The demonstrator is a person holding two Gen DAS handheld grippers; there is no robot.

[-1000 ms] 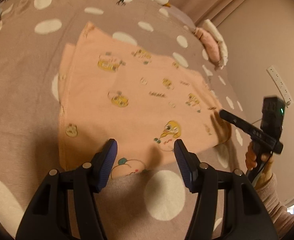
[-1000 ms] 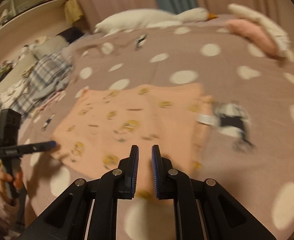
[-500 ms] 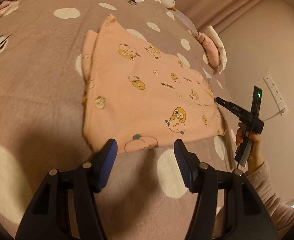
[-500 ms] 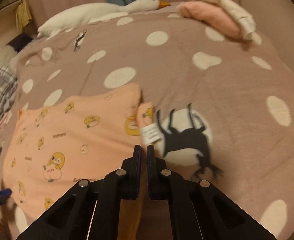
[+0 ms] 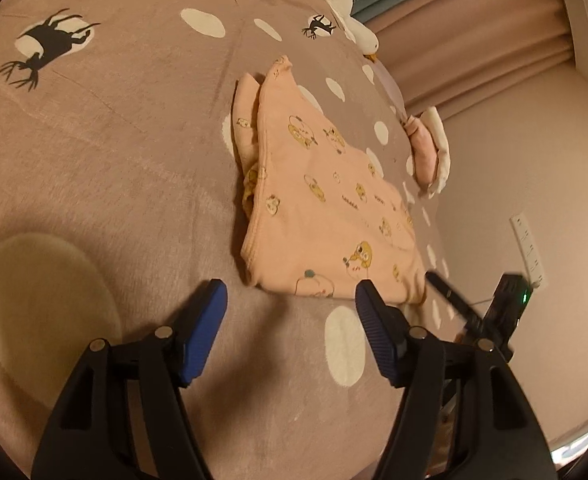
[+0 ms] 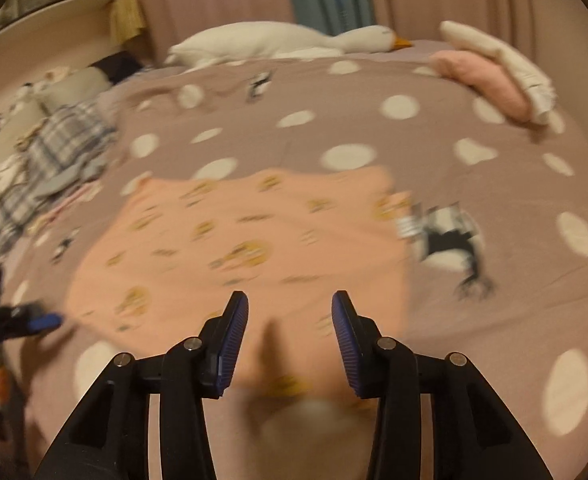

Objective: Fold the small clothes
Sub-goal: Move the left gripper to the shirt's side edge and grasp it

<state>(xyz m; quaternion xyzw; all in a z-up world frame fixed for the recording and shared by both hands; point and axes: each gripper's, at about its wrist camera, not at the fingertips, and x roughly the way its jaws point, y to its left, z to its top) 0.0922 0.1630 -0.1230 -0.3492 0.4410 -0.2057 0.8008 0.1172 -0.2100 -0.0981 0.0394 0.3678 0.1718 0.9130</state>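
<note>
Both grippers are opening, empty: left gripper [image 5: 289, 300] just short of the shirt's [image 5: 326, 208] near hem, right gripper [image 6: 289, 320] over it (blurry), likely lining up another fold.

left wrist: near, angled down | right wrist: same | shared: peach garment [image 5: 326, 208] [image 6: 245, 240]

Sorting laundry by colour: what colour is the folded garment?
Peach-pink with yellow cartoon prints, clearest in the left wrist view.
</note>
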